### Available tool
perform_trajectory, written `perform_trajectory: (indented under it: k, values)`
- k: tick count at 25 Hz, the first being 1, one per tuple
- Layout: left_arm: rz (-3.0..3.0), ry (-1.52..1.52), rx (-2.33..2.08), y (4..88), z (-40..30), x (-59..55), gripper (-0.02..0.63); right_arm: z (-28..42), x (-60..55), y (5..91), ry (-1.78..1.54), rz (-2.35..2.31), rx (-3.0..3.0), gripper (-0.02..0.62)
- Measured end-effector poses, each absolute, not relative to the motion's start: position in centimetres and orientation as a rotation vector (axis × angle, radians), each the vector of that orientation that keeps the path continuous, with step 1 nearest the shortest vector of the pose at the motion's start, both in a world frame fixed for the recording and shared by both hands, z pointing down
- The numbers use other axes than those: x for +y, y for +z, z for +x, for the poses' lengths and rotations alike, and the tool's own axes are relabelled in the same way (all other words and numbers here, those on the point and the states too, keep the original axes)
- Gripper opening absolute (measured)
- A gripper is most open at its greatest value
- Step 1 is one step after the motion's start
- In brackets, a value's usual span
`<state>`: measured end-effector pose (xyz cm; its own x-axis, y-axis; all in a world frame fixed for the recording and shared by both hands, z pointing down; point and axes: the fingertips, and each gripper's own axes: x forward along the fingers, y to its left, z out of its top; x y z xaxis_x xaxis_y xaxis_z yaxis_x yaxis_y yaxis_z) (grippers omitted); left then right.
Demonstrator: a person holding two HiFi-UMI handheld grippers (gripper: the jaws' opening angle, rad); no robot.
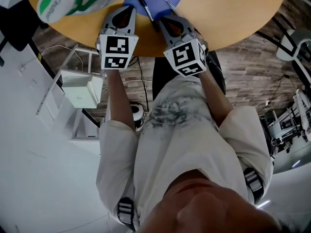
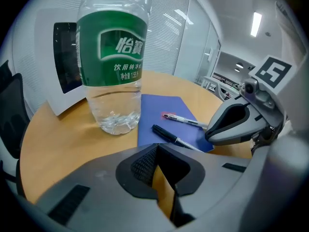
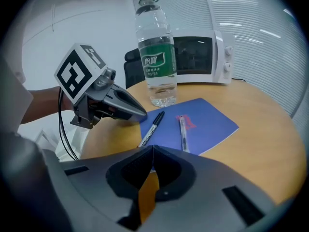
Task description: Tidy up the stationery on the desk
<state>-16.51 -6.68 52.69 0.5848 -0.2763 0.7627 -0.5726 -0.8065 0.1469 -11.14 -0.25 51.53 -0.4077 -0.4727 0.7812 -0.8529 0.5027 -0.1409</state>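
Pale short-sleeved shirt (image 1: 182,125) with grey print; grey left tool (image 1: 126,8) and right tool (image 1: 168,20) bear black-and-white square markings.

blue notebook (image 3: 212,124), black marker (image 3: 153,127) — green-labelled bottle (image 3: 157,59)

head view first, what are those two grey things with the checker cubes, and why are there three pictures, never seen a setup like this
There is no robot here. A person holds a hand-held tool in each hand: the left gripper and the right gripper. The patterned cubes are part of the tools.

The head view comes from a camera on the person's head, looking steeply down. The other two pictures come from a camera riding on each gripper, looking along its own jaws.

On the round wooden table stand a water bottle and a white microwave. A blue notebook lies flat with a black pen and a clear pen on it.

Both grippers have their jaws together and hold nothing.
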Motion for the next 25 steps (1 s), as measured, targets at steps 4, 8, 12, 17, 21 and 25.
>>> perform_trajectory:
  k: [4, 8, 12, 17, 21, 25]
  values:
    - [2.418, 1.085, -0.667, 53.2, -16.5, -6.7, 0.009, -11.2, -0.1, 52.3, 0.724, 1.075, -2.043, 0.061]
    - [2.409, 1.078, -0.658, 53.2, -16.6, -6.8, 0.009, -11.3, -0.2, 53.0, 0.728, 1.063, -2.026, 0.061]
    - [2.408, 1.074, -0.674, 53.2, -16.5, -6.8, 0.009, -11.2, -0.2, 53.1, 0.716, 1.057, -2.027, 0.061]
    - [2.393, 1.065, -0.706, 53.2, -16.4, -6.6, 0.009, -11.0, -0.1, 53.1, 0.701, 1.040, -2.034, 0.061]
    - [2.378, 1.050, -0.717, 53.3, -15.9, -6.0, 0.009, -10.1, 0.2, 53.1, 0.693, 1.024, -2.034, 0.061]
    - [2.350, 1.032, -0.748, 53.3, -15.0, -5.3, 0.009, -8.6, 0.4, 53.2, 0.683, 0.994, -2.038, 0.061]
